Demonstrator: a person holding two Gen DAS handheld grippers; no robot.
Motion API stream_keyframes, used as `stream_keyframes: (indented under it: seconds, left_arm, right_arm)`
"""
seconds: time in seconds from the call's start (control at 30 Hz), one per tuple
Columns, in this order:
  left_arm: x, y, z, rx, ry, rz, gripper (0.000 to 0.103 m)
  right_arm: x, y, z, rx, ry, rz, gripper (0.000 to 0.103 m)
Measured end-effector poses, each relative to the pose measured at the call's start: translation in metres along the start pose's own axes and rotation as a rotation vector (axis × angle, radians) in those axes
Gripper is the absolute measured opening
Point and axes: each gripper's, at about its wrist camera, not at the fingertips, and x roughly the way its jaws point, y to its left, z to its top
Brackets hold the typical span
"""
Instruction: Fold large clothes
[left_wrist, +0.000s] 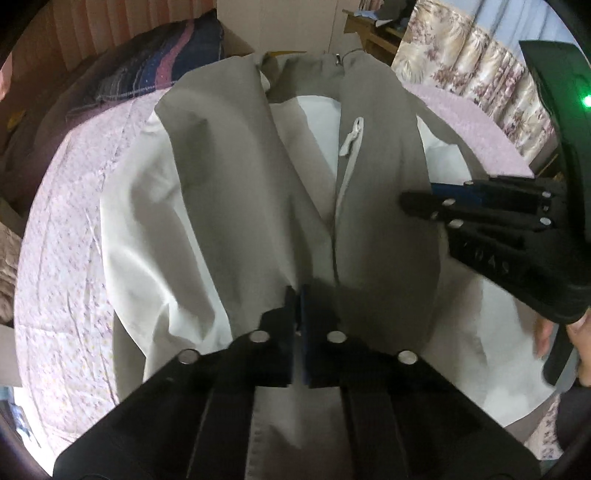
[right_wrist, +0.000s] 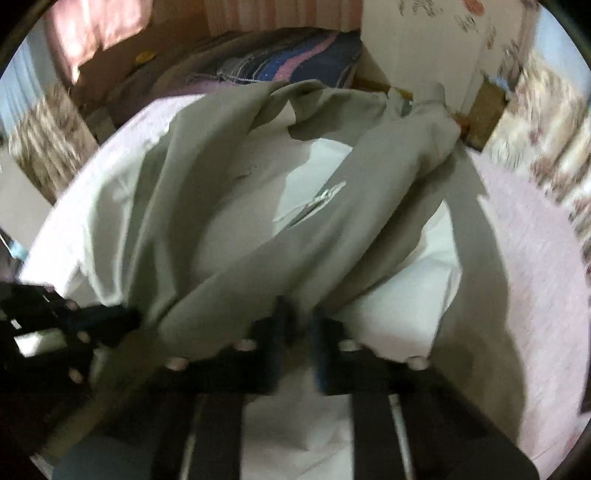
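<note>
A large grey jacket (left_wrist: 236, 184) with a white lining (left_wrist: 147, 221) and a zipper (left_wrist: 351, 136) lies open on the bed. My left gripper (left_wrist: 298, 295) is shut on the grey fabric at the jacket's near hem. My right gripper (left_wrist: 406, 201) comes in from the right, shut on the right front panel. In the right wrist view the right gripper (right_wrist: 297, 314) pinches a bunched fold of the grey jacket (right_wrist: 258, 240) and lifts it off the white lining (right_wrist: 399, 295). The left gripper (right_wrist: 122, 319) shows at the left edge, holding the same garment.
The bed has a pink floral cover (left_wrist: 66, 258). A striped dark blanket (left_wrist: 155, 62) lies at the far end. Floral curtains (left_wrist: 480, 74) hang at the right, with a wooden shelf (left_wrist: 369, 29) behind. A hand (left_wrist: 569, 339) holds the right gripper.
</note>
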Motion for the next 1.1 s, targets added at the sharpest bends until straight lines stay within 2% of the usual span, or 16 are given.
stream_keyframes:
  seconds: [0.07,0.3,0.4,0.5,0.53,0.57,0.6,0.63,0.7,0.8,0.83,0.87,0.93,1.0,1.07,1.1]
  left_arm:
    - [-0.001,-0.002,0.004,0.025,-0.007,0.032,0.000]
    - [0.010,0.026,0.029,0.046,0.013,0.186,0.000]
    - [0.012,0.050,0.037,0.032,-0.003,0.278,0.000]
    - [0.018,0.087,0.047,-0.010,-0.025,0.423,0.000]
    - [0.019,0.099,0.048,-0.025,-0.029,0.462,0.000]
    - [0.021,0.113,0.051,-0.052,-0.030,0.501,0.000]
    - [0.024,0.139,0.054,-0.107,-0.021,0.530,0.000]
    - [0.024,0.153,0.055,-0.136,-0.019,0.537,0.000]
    - [0.026,0.182,0.057,-0.191,-0.029,0.536,0.000]
    - [0.026,0.197,0.062,-0.181,-0.057,0.553,0.000]
    - [0.025,0.201,0.063,-0.185,-0.061,0.528,0.001]
    - [0.024,0.201,0.065,-0.202,-0.057,0.490,0.004]
    - [0.013,0.195,0.058,-0.225,-0.074,0.454,0.008]
    - [0.004,0.190,0.049,-0.216,-0.097,0.440,0.032]
    - [-0.009,0.180,0.037,-0.210,-0.134,0.416,0.072]
    - [-0.013,0.180,0.029,-0.209,-0.148,0.418,0.076]
  right_arm:
    - [-0.002,0.002,0.002,-0.080,0.004,-0.059,0.007]
    - [-0.033,-0.021,-0.001,-0.335,-0.042,-0.412,0.006]
    - [-0.047,-0.073,0.006,-0.377,-0.072,-0.723,0.000]
    - [-0.057,-0.152,0.014,-0.290,-0.015,-0.895,0.000]
    - [-0.065,-0.191,0.015,-0.196,0.012,-0.877,0.000]
    - [-0.077,-0.216,0.014,-0.102,0.015,-0.773,0.000]
    - [-0.094,-0.240,0.010,0.040,0.002,-0.607,0.000]
    - [-0.101,-0.247,0.007,0.102,-0.019,-0.524,0.000]
    - [-0.112,-0.243,-0.007,0.176,-0.063,-0.334,0.003]
    - [-0.108,-0.199,-0.018,0.226,-0.083,-0.016,0.004]
    - [-0.106,-0.184,-0.020,0.231,-0.084,0.055,0.014]
    - [-0.105,-0.165,-0.023,0.237,-0.076,0.141,0.038]
    - [-0.104,-0.132,-0.027,0.235,-0.067,0.240,0.058]
    - [-0.097,-0.100,-0.026,0.204,-0.034,0.274,0.058]
    - [-0.085,-0.081,-0.024,0.207,0.009,0.257,0.058]
    - [-0.074,-0.070,-0.026,0.215,0.046,0.251,0.058]
